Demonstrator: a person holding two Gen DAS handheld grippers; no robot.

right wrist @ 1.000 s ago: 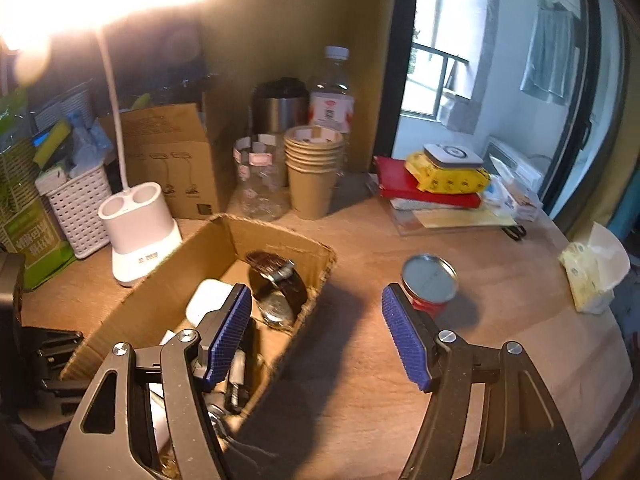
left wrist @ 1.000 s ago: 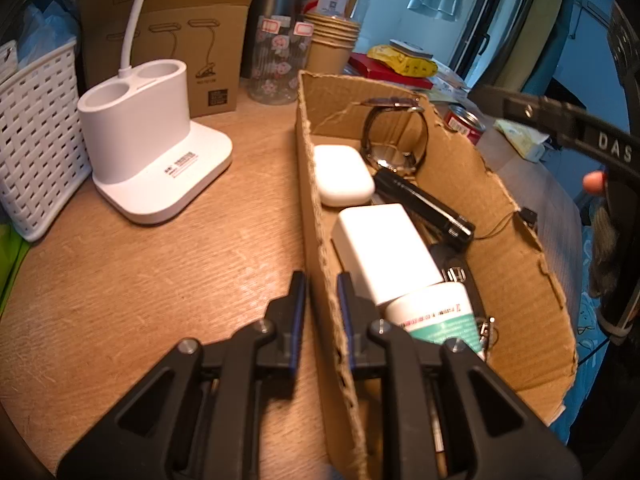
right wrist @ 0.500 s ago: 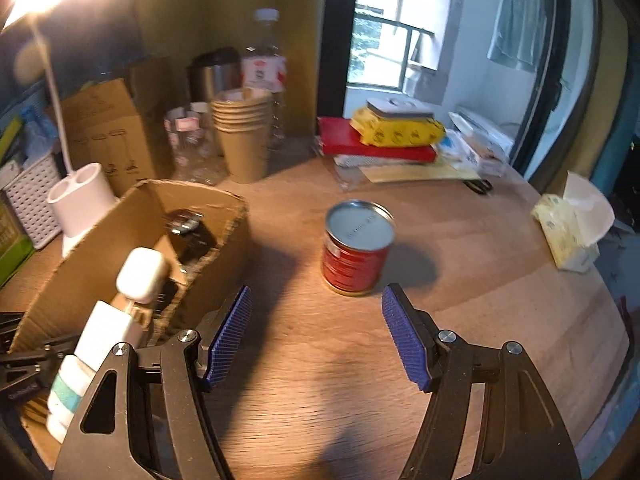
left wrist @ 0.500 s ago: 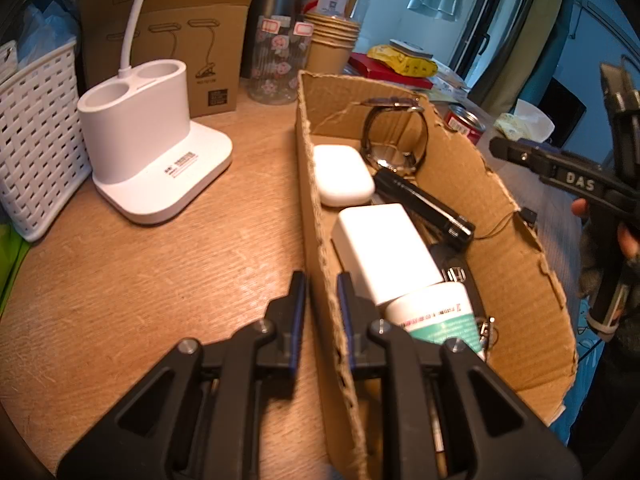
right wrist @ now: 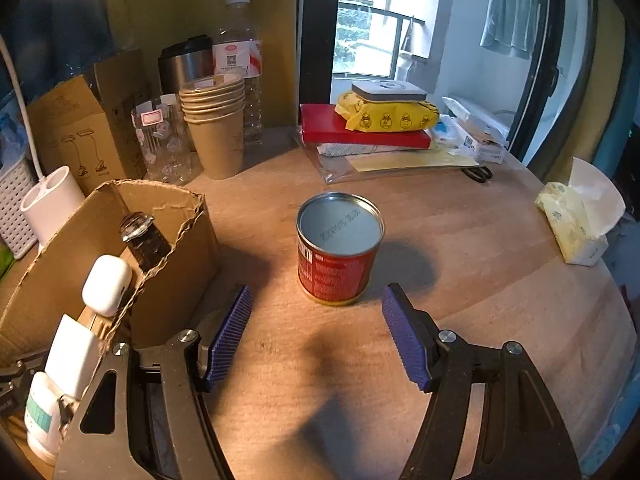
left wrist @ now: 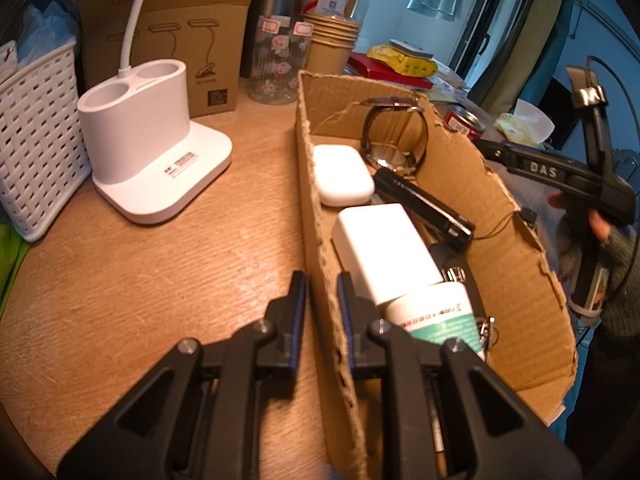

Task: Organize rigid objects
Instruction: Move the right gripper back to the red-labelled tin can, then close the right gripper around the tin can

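Swung away from the cardboard box (right wrist: 168,280), the right gripper (right wrist: 316,336) now faces the red can (right wrist: 338,250) – jaws spread, can just beyond them, untouched. Left gripper (left wrist: 320,296) stays pinched on that box's near wall – can stands outside it.

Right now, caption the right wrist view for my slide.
Open right claw lined up on an upright red can, not yet touching; cardboard box alongside.

text: "das" | on: right gripper (left wrist: 560,176) body
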